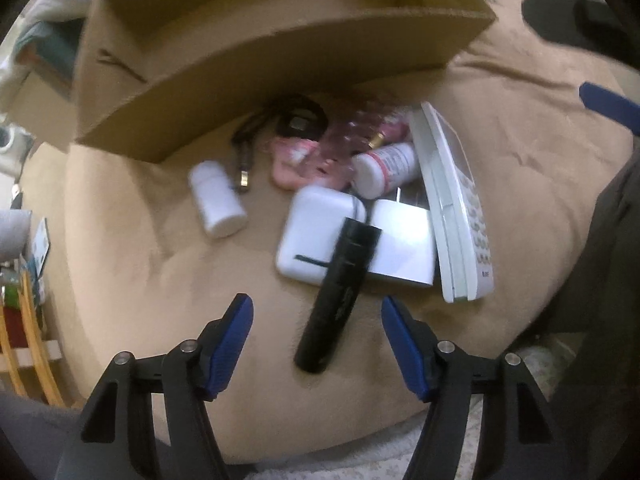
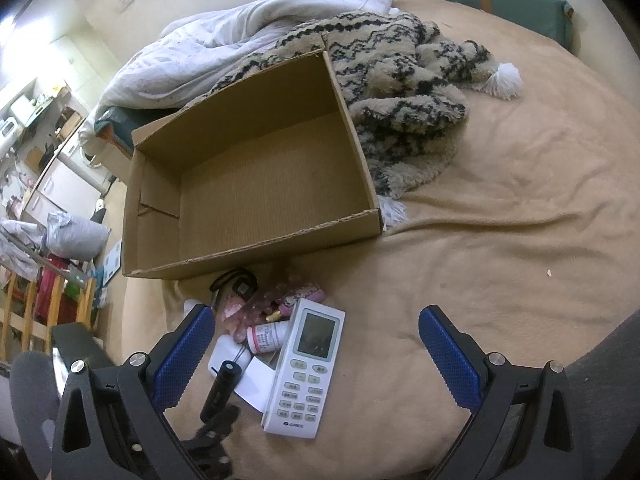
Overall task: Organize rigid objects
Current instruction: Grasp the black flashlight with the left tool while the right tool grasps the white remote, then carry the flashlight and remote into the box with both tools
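Observation:
An open, empty cardboard box (image 2: 256, 184) (image 1: 280, 52) lies on the tan bed cover (image 2: 500, 240). In front of it is a small heap: a white remote (image 2: 308, 368) (image 1: 460, 208), a red-labelled pill bottle (image 2: 268, 336) (image 1: 384, 168), a white bottle (image 1: 218, 200), two white chargers (image 1: 316, 236), pink items (image 1: 304, 156) and a black strapped device (image 1: 298, 122). A black cylinder (image 1: 336, 300) (image 2: 220, 392) rests across the chargers. My left gripper (image 1: 317, 302) points down over it, open, with its pads either side and not touching. My right gripper (image 2: 316, 312) hovers open over the remote.
A patterned fleece blanket (image 2: 400, 92) lies against the box's far right side, with a white duvet (image 2: 240, 32) behind it. A teal cushion (image 2: 500, 4) sits at the far edge. The bed drops off at the left, where a wooden rack (image 2: 24, 312) and clutter stand.

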